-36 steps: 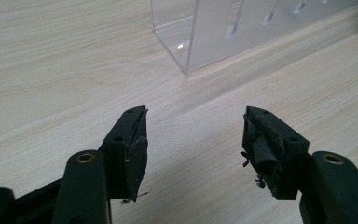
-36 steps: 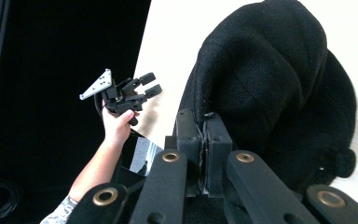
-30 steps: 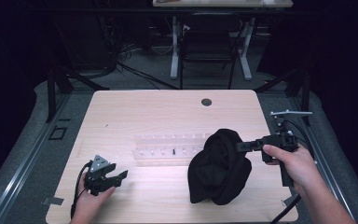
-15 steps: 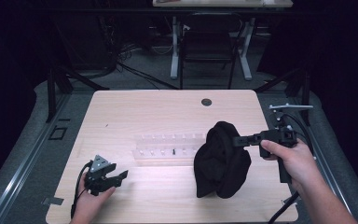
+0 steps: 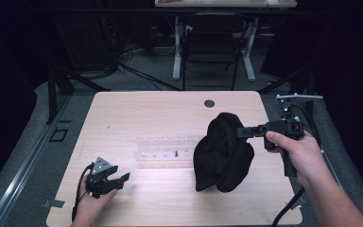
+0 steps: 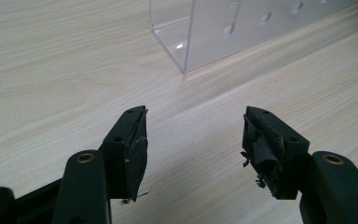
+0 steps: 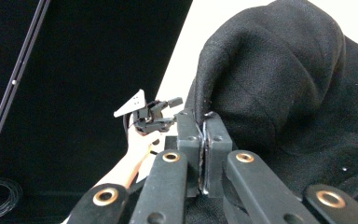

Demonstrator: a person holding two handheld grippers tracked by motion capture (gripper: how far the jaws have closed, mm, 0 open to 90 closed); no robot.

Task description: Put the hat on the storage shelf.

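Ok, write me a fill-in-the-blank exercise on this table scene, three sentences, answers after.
1. The right gripper is shut on a ____ cloth.
2. The left gripper, resting on the table, has its fingers ____.
3. The clear rack lies between the left gripper and the ____.

Missing words: black; open; cloth

Cloth hangs right of rack, on table.
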